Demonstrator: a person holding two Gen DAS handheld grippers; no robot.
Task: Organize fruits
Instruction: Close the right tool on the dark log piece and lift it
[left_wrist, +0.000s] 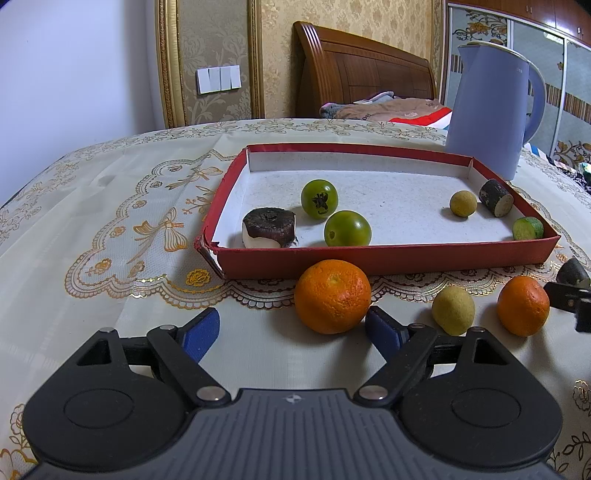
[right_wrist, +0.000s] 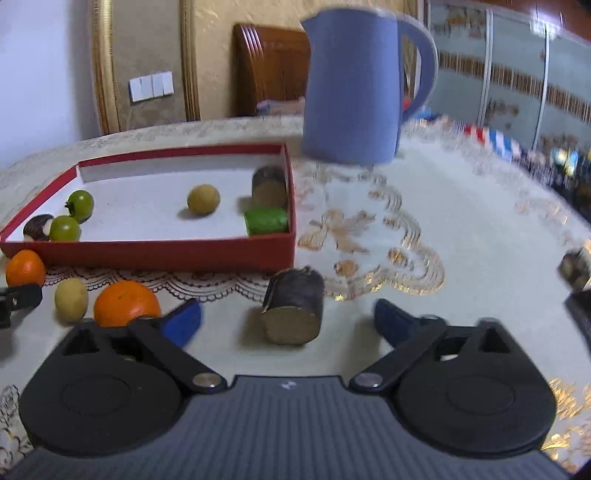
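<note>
left gripper (left_wrist: 291, 328) seen spread wide and empty, large orange (left_wrist: 332, 296) touching its right pad; right gripper (right_wrist: 288, 321) released around dark cut cylinder (right_wrist: 293, 306), untouched, before red tray (right_wrist: 184, 254); no legible writing noted.

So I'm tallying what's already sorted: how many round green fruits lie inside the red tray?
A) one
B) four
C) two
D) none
C: two round green fruits lie on the floor of the red tray, near its left end beside a dark-capped piece; the green piece at the tray's right corner is a cut chunk, not round.
</note>
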